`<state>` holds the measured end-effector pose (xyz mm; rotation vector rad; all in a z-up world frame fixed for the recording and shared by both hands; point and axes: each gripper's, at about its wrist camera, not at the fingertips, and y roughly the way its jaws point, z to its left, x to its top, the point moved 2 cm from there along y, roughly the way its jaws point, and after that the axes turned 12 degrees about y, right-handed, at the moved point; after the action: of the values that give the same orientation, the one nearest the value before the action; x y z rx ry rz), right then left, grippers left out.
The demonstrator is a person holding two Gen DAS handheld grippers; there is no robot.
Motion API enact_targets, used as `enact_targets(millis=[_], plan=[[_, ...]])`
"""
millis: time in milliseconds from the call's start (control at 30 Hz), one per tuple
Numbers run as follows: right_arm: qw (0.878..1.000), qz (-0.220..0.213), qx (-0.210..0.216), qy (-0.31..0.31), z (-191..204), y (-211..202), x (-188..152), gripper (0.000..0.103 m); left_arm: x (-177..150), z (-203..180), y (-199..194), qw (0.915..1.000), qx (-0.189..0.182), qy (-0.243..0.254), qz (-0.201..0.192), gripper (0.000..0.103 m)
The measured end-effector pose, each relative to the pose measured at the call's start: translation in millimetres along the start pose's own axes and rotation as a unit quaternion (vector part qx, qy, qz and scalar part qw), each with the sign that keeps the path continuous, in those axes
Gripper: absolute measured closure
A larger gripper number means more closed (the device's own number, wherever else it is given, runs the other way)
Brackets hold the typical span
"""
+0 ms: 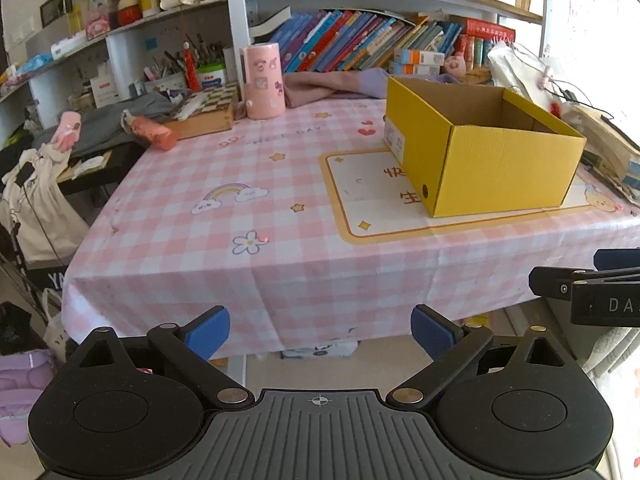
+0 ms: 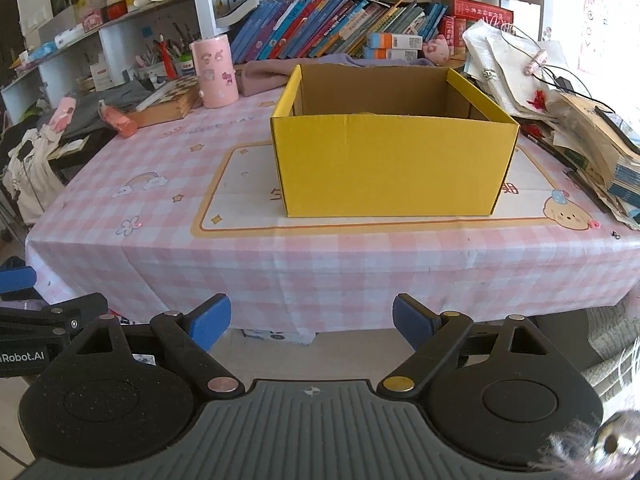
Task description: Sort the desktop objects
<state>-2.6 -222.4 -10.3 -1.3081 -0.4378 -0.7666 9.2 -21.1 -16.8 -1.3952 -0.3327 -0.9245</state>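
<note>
The neighbouring gripper's side reads "Robot.AI" in the right wrist view and "DA" in the left; the tablecloth (image 2: 320, 264) carries faint "NICE DAY" lettering; a wide bare stretch of pink check lies between the table's near edge and the yellow cardboard box (image 2: 394, 164), which stands open-topped on the cream panel at mid-table; the left gripper (image 1: 320, 334) and right gripper (image 2: 311, 322) both hang released, jaws wide, nothing between them, short of the table edge.

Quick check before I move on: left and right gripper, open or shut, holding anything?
Left gripper: open, nothing between its blue pads, short of the table's near edge.
Right gripper: open, empty, facing the yellow box.
</note>
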Motion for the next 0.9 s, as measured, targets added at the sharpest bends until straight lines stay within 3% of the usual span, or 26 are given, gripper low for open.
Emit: enact_targets(millis=[900], plan=[[1.000, -0.010, 0.000, -0.017, 10.9, -5.4, -2.1, 0.011, -2.4, 3.8, -3.7, 1.0000, -0.001, -0.001, -0.007, 0.004]])
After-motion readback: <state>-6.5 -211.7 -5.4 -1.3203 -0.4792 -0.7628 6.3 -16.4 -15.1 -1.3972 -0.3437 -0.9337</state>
